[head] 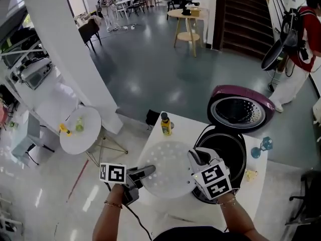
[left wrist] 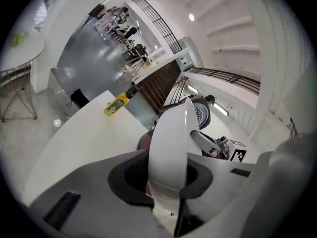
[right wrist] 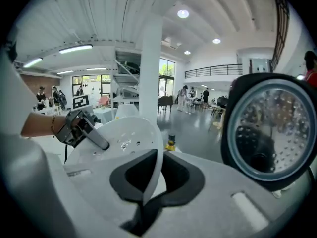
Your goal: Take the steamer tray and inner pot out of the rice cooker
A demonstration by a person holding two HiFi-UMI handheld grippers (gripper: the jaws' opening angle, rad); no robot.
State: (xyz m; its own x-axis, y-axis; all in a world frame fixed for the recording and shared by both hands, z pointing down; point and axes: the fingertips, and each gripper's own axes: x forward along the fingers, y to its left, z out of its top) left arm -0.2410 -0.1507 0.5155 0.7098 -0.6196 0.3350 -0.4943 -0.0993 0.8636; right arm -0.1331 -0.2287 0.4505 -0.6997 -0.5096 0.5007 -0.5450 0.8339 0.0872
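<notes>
Head view shows the white steamer tray, round and with small holes, out of the rice cooker and over the near part of the white table, just left of the cooker; whether it touches the table top I cannot tell. Two grippers hold it by opposite edges. The left gripper has its jaws pinched on the tray's left rim, and the left gripper view shows the rim standing between the two dark pads. The right gripper has its jaws pressed on the right rim, with the thin edge caught between the pads in the right gripper view. The cooker stands at the right side of the table and is open, and the dark inner pot sits inside it. Its purple lid is tilted back to the far side and shows a perforated metal plate. A yellow bottle stands at the far left edge of the table, and a blue glass object is at the right edge.
</notes>
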